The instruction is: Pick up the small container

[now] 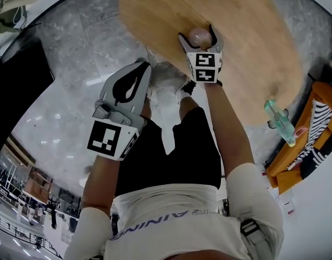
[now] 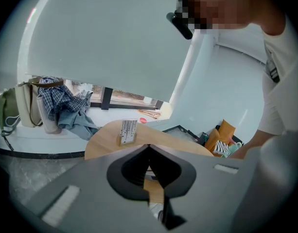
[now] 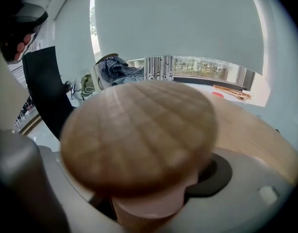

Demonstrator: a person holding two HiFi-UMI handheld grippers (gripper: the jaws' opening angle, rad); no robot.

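Note:
The small container (image 1: 199, 36) is pink with a round wooden lid and stands on the round wooden table (image 1: 247, 31) near its front edge. My right gripper (image 1: 199, 37) reaches down around it with a jaw on either side. A thin gap still shows beside the container, so the jaws are open. In the right gripper view the container's lid (image 3: 139, 135) fills the middle, and its pink body sits low between the jaws. My left gripper (image 1: 145, 65) hangs over the marble floor in front of the table. Its jaws are shut and hold nothing (image 2: 149, 147).
A pale green bottle (image 1: 279, 121) lies near the table's right edge. An orange shelf (image 1: 298, 150) with a striped item stands beyond it. A printed card stand (image 2: 129, 131) is at the far side of the table. Clothes and a bag (image 2: 61, 108) lie on the window ledge. The person's white shoes (image 1: 171, 88) are below the table edge.

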